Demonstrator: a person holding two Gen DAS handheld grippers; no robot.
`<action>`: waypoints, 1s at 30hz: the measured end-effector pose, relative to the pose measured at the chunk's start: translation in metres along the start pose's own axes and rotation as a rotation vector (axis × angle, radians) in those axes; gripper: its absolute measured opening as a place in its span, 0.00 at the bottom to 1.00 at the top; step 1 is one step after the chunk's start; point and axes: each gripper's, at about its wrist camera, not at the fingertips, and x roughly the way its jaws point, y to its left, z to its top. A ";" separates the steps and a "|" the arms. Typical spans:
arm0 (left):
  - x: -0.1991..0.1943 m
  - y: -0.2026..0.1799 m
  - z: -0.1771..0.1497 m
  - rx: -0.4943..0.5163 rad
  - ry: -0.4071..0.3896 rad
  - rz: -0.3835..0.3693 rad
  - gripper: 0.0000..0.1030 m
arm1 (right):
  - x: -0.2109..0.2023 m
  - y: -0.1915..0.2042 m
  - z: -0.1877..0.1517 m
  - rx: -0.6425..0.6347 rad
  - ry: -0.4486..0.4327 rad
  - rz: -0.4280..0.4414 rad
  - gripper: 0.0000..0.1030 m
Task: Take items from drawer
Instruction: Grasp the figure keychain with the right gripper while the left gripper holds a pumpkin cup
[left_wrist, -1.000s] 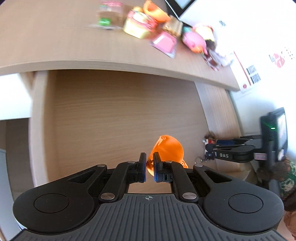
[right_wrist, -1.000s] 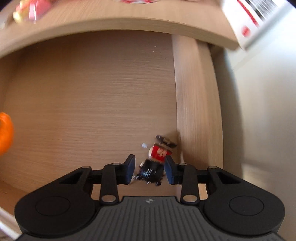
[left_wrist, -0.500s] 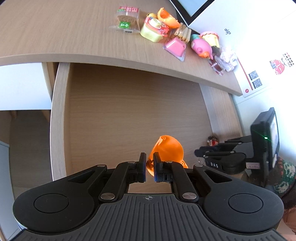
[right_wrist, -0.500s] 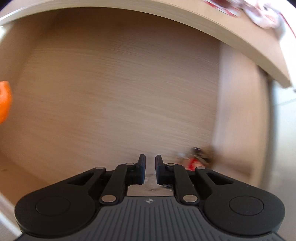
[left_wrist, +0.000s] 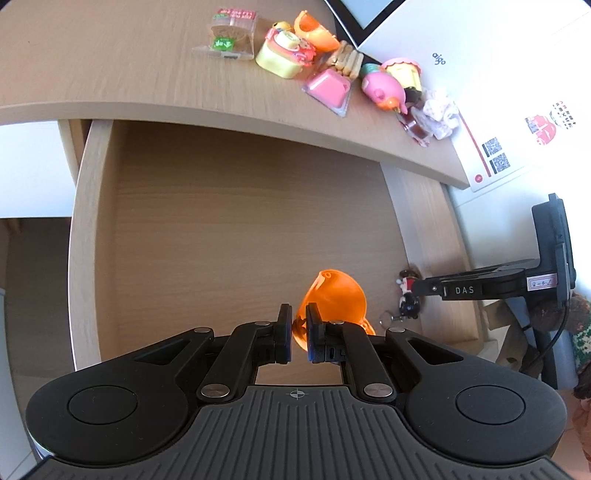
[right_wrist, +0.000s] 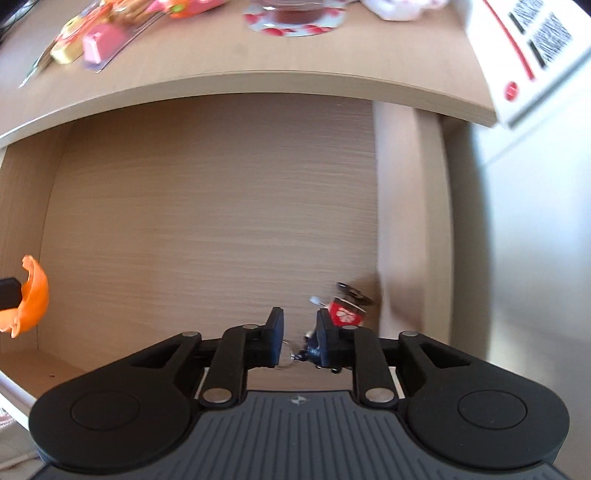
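Note:
The open wooden drawer (left_wrist: 83, 240) holds two small things. My left gripper (left_wrist: 298, 332) is shut on the rim of an orange plastic shell (left_wrist: 336, 295), also seen at the left edge of the right wrist view as the orange shell (right_wrist: 35, 291). A small red and black keychain figure (right_wrist: 345, 312) lies in the drawer's right front corner, by the side wall (right_wrist: 406, 221). My right gripper (right_wrist: 298, 332) points down beside it, jaws opening. The figure's metal ring (right_wrist: 286, 356) sits between the jaws, and the pads do not press on it. The left wrist view shows the figure (left_wrist: 408, 295) at the right gripper (left_wrist: 417, 290) tips.
The desk top (left_wrist: 110, 66) overhangs the drawer's back. Several toys and wrapped snacks (left_wrist: 280, 55) lie on it, with a white box with QR codes (left_wrist: 495, 155) at its right end. A patterned sleeve (left_wrist: 581, 332) shows at the far right.
The right gripper shut empty to the left of the keychain figure, then parted a little with the ring between its jaws. The left gripper kept hold of the orange shell.

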 end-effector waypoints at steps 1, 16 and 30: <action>0.000 0.000 0.000 0.003 0.001 0.002 0.09 | 0.001 0.000 -0.002 0.002 0.009 0.001 0.19; -0.017 0.000 -0.007 0.070 -0.040 0.054 0.09 | 0.037 0.039 -0.020 -0.181 0.074 -0.213 0.27; -0.010 0.001 -0.010 0.060 -0.012 0.046 0.09 | 0.011 0.034 -0.024 -0.053 -0.017 0.113 0.33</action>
